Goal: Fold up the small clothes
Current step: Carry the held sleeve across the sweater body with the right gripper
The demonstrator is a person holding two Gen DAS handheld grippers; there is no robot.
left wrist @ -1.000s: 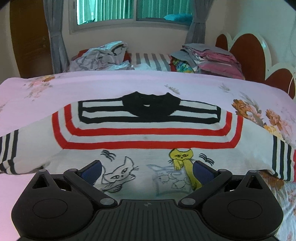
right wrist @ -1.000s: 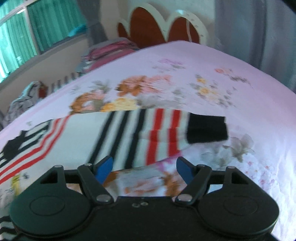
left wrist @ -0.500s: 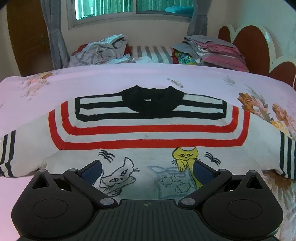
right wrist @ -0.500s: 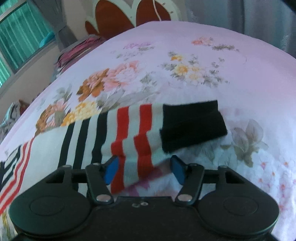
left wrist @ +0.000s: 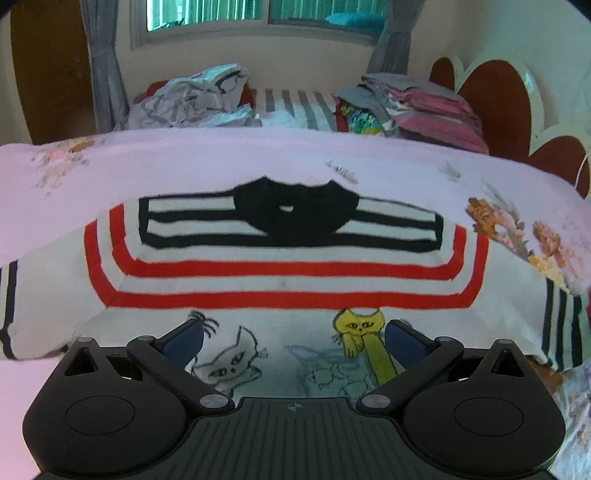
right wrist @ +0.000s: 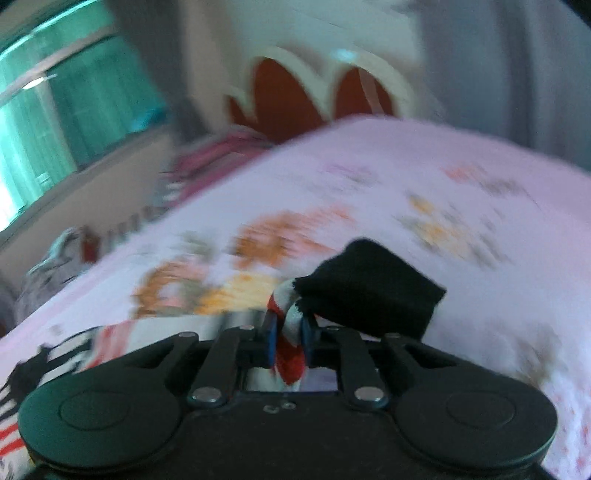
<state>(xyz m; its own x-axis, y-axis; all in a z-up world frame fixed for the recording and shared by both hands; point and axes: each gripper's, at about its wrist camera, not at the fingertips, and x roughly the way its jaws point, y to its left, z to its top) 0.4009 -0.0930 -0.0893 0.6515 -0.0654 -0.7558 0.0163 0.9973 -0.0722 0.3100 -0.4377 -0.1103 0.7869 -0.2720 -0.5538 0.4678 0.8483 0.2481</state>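
Note:
A white child's sweater (left wrist: 280,273) with red and black stripes, a black collar and cat drawings lies flat, front up, on the pink floral bedspread (left wrist: 184,162). My left gripper (left wrist: 293,332) hovers open over the cat drawings at its lower front, with nothing between its fingers. In the blurred right wrist view, the jaws of my right gripper (right wrist: 288,328) are closing, and the striped sleeve (right wrist: 291,358) is pinched between the blue pads. Its black cuff (right wrist: 369,291) sticks out past the fingertips, raised off the bedspread (right wrist: 480,295).
At the far side of the bed lie a crumpled pile of grey-white clothes (left wrist: 192,99) and a stack of folded pink and grey laundry (left wrist: 417,107). A red and white scalloped headboard (left wrist: 491,96) stands at the right. A window (left wrist: 258,14) with grey curtains is behind.
My right gripper went from wide open over the sleeve to pinched on it beside the black cuff, which has come up off the bed. The left gripper has stayed open and nearly still.

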